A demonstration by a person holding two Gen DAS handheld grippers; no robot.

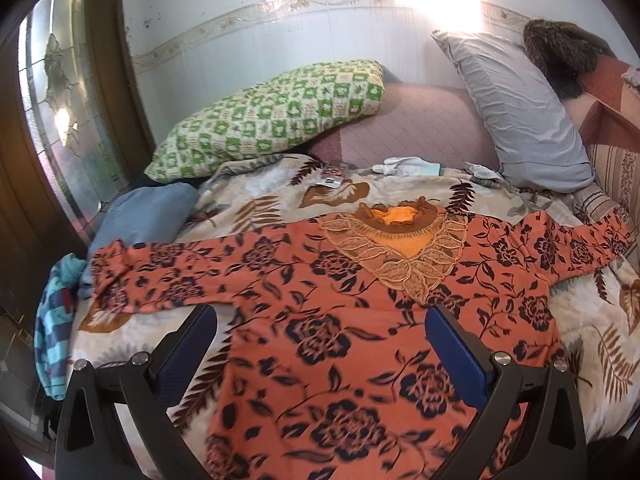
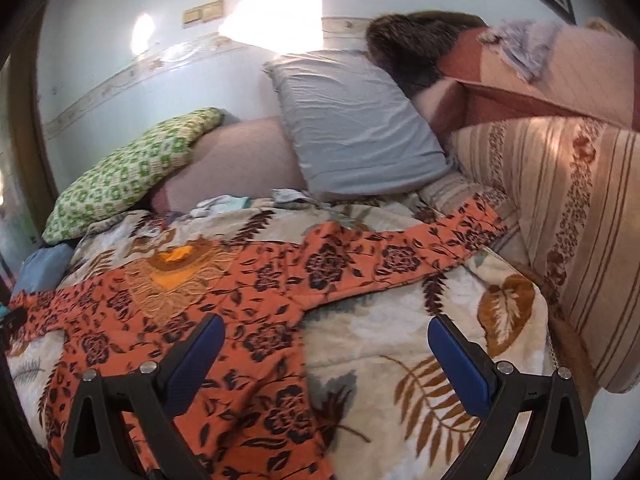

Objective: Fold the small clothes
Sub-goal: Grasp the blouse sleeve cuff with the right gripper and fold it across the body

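So far no fold shows: the orange top (image 1: 320, 320) lies face up and flat on the bed (image 2: 400, 360), neckline (image 1: 396, 216) toward the pillows, both sleeves stretched straight out to the sides. The left sleeve (image 1: 168, 276) reaches the bed's edge beside a blue striped garment (image 1: 52, 340); the right sleeve (image 2: 420, 252) runs out toward the striped cushion (image 2: 580, 220). The body looks smooth, though motion blur softens the lower part and the hem is out of view in both cameras.

The left gripper (image 1: 320, 340) hovers above the top's middle, jaws wide apart and holding nothing. The right gripper (image 2: 326, 352) hangs over the top's right side edge, below the armpit, jaws likewise wide and empty; one finger is over the cloth, the other over the bare leaf-patterned blanket (image 2: 480, 320).

By my reckoning the spreading is done and all the folding is left: each sleeve needs bringing in across the chest, then the body doubled over. A few small white pieces (image 1: 404, 168) lie near the grey pillow (image 1: 520, 112), and may be further items to fold.
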